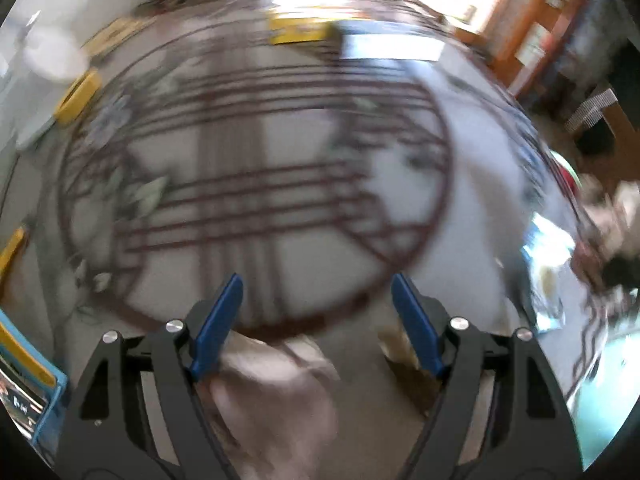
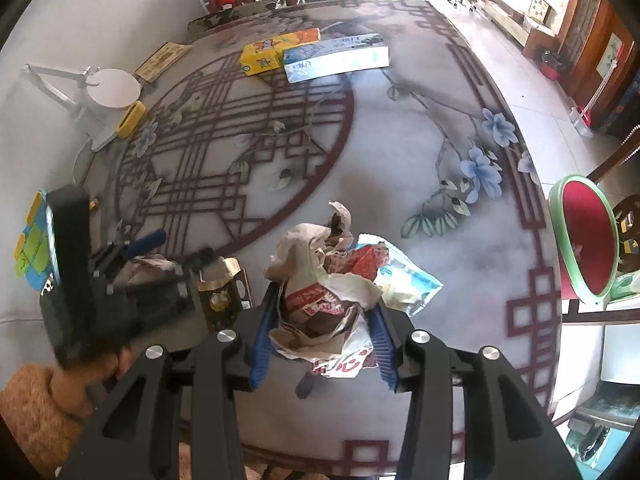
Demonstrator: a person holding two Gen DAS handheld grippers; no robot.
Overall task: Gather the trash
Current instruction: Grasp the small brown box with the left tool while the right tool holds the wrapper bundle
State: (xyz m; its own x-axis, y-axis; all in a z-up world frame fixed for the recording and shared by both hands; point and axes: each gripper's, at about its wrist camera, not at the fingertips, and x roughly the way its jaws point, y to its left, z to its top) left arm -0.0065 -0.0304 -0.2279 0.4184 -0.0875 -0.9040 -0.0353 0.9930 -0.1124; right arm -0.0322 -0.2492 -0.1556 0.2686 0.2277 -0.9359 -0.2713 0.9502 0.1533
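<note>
My right gripper (image 2: 322,296) is shut on a wad of crumpled paper wrappers (image 2: 320,304) with red print. The wad fills the gap and touches both blue pads. More trash lies just beyond it on the patterned table (image 2: 400,140): torn wrappers and a light blue plastic bag (image 2: 408,280). To the left, a hand in an orange sleeve (image 2: 36,408) holds my left gripper (image 2: 176,252), which points down, open, over a crumpled brownish paper (image 2: 148,268). A small brown and gold carton (image 2: 222,296) stands beside it. In the blurred left wrist view the left gripper (image 1: 316,280) is open, with the paper (image 1: 272,380) between its fingers.
A yellow box (image 2: 280,50) and a blue and white box (image 2: 336,58) lie at the far side. A white round stand (image 2: 114,88) and a yellow item (image 2: 130,120) sit at the left, with a blue and green block (image 2: 30,252) nearer. A red, green-rimmed dish (image 2: 584,240) is off the right edge.
</note>
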